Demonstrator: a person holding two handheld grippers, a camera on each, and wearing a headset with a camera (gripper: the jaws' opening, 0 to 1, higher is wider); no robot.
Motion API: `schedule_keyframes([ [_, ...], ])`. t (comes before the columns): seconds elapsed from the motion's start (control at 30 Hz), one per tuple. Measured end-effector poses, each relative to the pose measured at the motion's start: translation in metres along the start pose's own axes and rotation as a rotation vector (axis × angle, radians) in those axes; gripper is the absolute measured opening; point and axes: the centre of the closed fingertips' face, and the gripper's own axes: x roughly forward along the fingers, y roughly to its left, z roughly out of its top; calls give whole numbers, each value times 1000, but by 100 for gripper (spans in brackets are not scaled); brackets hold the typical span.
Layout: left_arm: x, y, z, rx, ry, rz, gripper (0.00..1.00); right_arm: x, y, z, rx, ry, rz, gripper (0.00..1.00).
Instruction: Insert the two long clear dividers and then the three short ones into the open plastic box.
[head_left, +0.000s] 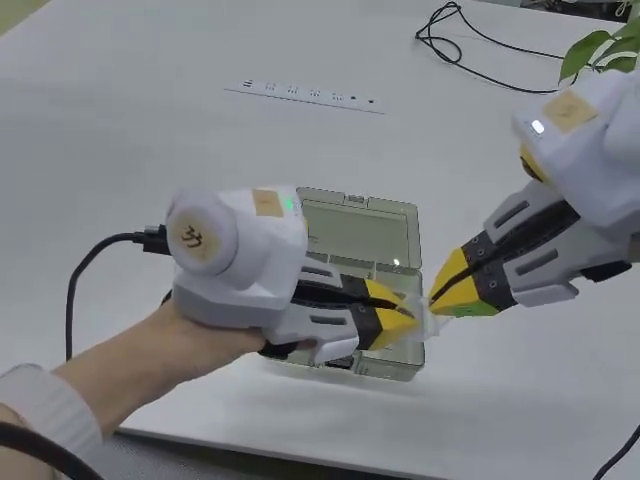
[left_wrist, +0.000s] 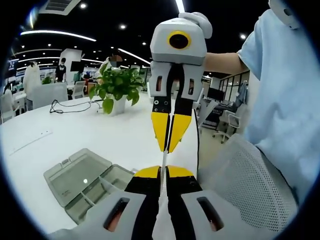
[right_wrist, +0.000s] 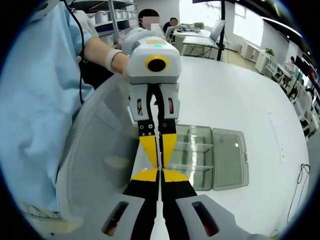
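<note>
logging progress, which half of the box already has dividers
The base half: clear dividers cross it into compartments, while the lid half is plain.

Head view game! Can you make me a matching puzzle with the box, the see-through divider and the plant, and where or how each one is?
Things:
1. plastic box
2. clear divider
3. plant

Place or state:
A. pinched between the left gripper and the right gripper
B. green leaves in a white pot
C. lying open on the table

Pairs: 1-C, 2-A, 3-B
</note>
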Motion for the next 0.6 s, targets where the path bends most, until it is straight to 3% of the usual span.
schedule_keyframes([
  [0.3, -5, 8, -3, -13, 3, 46, 14, 1, -9, -2, 34, 8, -21, 2],
  [0.6, -18, 22, -14, -32, 18, 126, 40, 3, -26, -12, 67, 44, -70, 2],
])
